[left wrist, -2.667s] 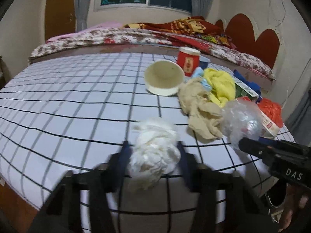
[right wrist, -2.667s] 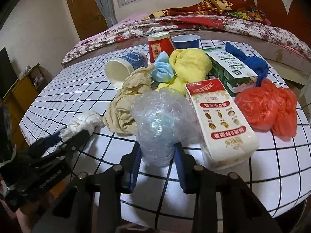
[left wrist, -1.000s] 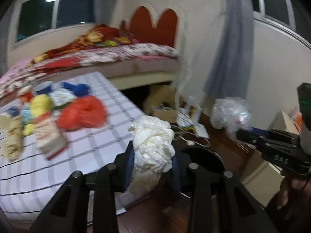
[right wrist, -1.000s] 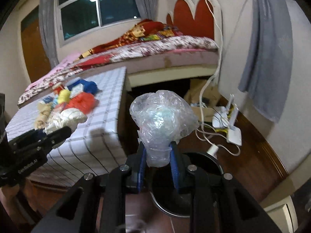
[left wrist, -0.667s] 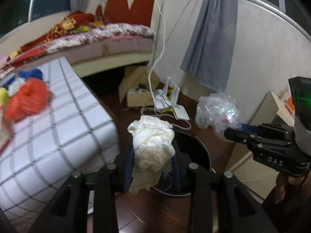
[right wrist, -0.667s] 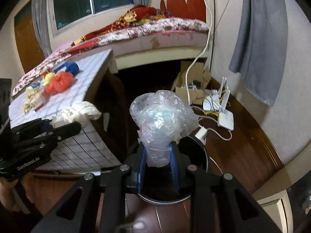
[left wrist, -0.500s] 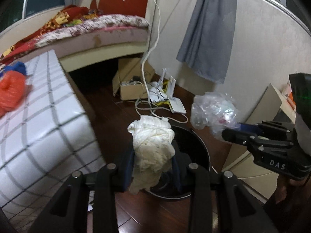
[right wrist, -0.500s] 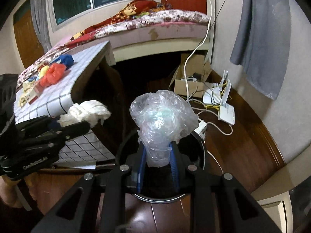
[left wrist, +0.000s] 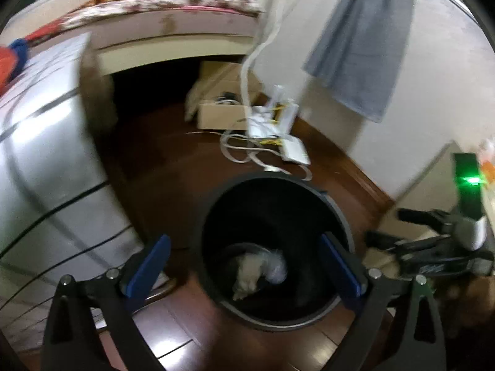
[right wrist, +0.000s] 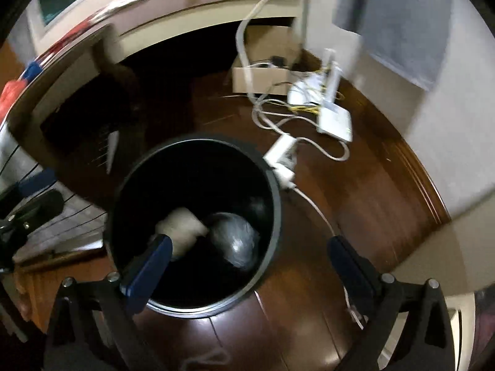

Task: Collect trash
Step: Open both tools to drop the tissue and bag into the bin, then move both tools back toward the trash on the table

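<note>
Both grippers are held above the black bin (right wrist: 198,216), pointing steeply down. The left gripper (left wrist: 244,266) and right gripper (right wrist: 247,266) have just been opening; their jaws stand wide apart and empty. The white wad (right wrist: 182,228) and clear plastic ball (right wrist: 238,244) lie side by side at the bin's bottom. Remaining trash is seen on the checked table (left wrist: 46,160), to the left, nearer the left gripper.

Left black two-finger gripper (left wrist: 244,266): matte black angular frame, flat blue pads on the inner faces of both fingers (left wrist: 148,266), silver round screw heads at the finger pivots.

Right black two-finger gripper (right wrist: 247,266): same build, with blue pads and silver screws. In the left wrist view its body carries a grey block with a lit green lamp. Markings are too blurred to read.
</note>
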Tool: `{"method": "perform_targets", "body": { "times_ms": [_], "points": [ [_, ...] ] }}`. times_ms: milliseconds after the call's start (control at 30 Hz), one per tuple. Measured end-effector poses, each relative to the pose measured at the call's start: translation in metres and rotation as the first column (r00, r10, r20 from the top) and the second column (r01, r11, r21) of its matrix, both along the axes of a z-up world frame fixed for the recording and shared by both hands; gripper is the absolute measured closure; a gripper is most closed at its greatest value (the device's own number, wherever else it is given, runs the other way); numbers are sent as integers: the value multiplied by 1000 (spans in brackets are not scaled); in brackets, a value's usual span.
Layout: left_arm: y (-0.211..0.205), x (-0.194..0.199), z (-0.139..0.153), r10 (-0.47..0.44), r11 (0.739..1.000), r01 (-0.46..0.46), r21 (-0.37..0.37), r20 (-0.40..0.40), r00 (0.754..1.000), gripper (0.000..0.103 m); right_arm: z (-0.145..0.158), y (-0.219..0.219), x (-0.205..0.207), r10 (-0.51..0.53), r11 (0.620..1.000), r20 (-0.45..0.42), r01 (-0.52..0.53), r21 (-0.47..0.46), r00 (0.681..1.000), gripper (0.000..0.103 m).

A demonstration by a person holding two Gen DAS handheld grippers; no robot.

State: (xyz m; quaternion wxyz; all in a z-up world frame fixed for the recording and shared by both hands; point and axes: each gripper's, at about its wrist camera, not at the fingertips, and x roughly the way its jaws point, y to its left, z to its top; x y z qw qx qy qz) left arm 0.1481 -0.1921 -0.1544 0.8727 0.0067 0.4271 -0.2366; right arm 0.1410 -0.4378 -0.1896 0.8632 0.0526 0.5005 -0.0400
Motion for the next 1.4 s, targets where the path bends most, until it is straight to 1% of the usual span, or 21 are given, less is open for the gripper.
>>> {"method": "perform_targets", "body": {
  "times_ms": [33,167,300,367,733,900,967,1100,1267,1400],
  "points": [
    [3,-1,-1,15,1000,-15,15,4,1000,2,2,-2,-1,-10,1000,6,10,-2,1000,1],
    [9,-5,1,46,996,-49,71,43,998,2,15,0,-6,-34,999,43,36,-31,998,1],
    [17,-11,10,61,994,-67,88,71,996,2,23,12,-12,-28,999,62,30,-24,998,1],
    [17,-8,11,64,993,-70,91,76,995,2,27,17,-13,-20,999,73,22,-28,997,1],
    [25,-19,31,85,991,-97,88,131,988,1,49,47,-29,9,999,128,-4,-40,992,1],
    [39,-25,43,103,991,-114,63,154,983,1,62,66,-37,33,999,175,-27,-39,984,1],
    [44,-27,45,112,991,-122,60,152,982,1,66,74,-39,43,998,187,-35,-47,981,1],
    [54,-32,54,129,988,-141,59,172,977,1,78,86,-42,54,998,218,-45,-45,975,1],
    [69,-39,68,153,984,-169,58,208,966,1,91,104,-42,78,997,259,-70,-40,963,1],
    [93,-43,82,200,975,-218,48,247,948,1,100,122,-39,111,994,295,-102,-46,949,1]
  ]
}}
